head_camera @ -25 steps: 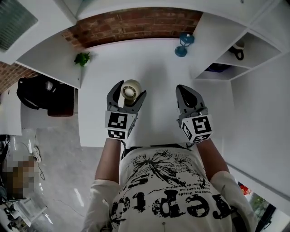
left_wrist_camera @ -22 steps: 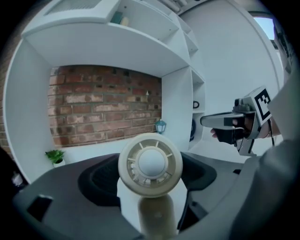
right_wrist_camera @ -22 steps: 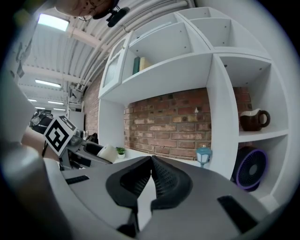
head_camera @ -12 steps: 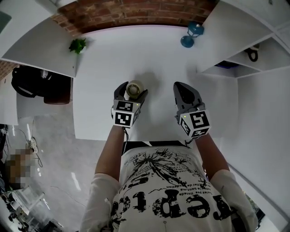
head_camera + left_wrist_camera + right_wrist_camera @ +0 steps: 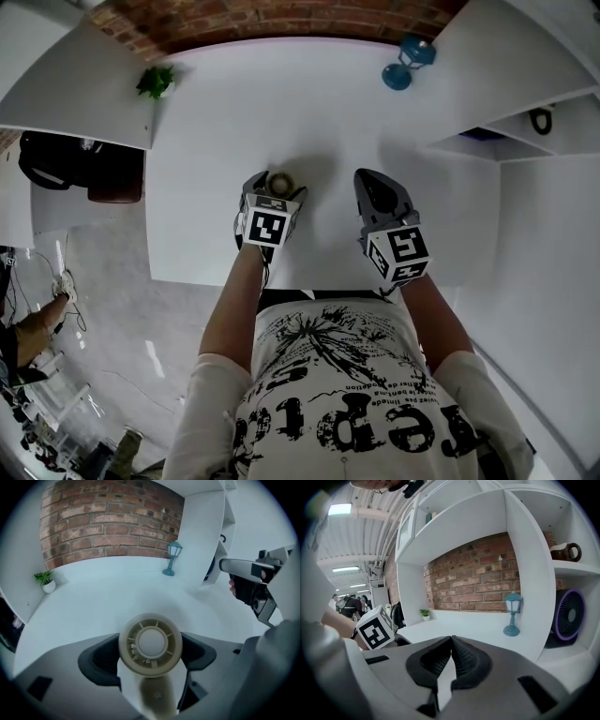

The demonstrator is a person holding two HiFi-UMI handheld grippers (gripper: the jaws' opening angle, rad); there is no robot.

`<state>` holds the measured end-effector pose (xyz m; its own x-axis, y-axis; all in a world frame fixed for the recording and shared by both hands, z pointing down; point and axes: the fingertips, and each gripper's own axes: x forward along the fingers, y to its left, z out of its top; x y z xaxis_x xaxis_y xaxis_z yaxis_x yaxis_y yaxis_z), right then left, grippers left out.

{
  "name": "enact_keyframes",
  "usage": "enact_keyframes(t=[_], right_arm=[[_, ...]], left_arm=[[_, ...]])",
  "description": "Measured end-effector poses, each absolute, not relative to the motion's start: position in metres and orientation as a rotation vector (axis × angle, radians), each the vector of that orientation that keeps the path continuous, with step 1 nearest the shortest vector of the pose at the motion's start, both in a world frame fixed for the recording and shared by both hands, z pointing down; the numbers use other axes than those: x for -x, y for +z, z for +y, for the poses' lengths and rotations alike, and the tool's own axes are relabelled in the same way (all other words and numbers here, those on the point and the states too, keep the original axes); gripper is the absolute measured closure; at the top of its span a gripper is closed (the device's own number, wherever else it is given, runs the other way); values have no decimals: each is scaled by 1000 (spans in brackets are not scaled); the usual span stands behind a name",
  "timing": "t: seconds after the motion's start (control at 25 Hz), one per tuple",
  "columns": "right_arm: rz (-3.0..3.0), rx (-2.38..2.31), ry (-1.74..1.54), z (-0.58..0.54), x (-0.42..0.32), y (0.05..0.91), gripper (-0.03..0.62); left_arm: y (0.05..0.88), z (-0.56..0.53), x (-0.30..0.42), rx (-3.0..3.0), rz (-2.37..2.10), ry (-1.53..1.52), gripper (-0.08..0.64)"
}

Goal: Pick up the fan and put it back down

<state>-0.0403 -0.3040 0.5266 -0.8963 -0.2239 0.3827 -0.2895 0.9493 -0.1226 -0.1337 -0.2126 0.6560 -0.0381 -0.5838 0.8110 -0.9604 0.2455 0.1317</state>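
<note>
Pinching the fan (image 5: 150, 644) in the left gripper (image 5: 275, 187) low over the desk (image 5: 216, 122), well short of the lamp (image 5: 405, 66), with the right gripper (image 5: 451, 641) pressed together on nothing, seemingly past the pick-up, leaving only setting down and letting go.

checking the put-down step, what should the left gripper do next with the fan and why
Probably lower the left gripper until the beige handheld fan rests on the white table. Its jaws are shut on the fan's head, and contact with the table is not visible yet.
</note>
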Motion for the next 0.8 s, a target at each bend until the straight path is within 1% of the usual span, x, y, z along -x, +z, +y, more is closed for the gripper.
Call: enact_keyframes(t=[0.16, 0.52, 0.64, 0.8], right_arm=[[-2721, -374, 257, -307, 39, 531, 577], [-2727, -352, 250, -299, 41, 522, 577], [-2737, -355, 237, -296, 41, 514, 577], [-2749, -373, 219, -286, 42, 498, 577]], left_arm=[[670, -210, 133, -1396, -1710, 598, 175], [670, -208, 129, -1409, -1744, 602, 173], [654, -208, 131, -1430, -1769, 580, 175], [613, -207, 140, -1490, -1854, 543, 175]])
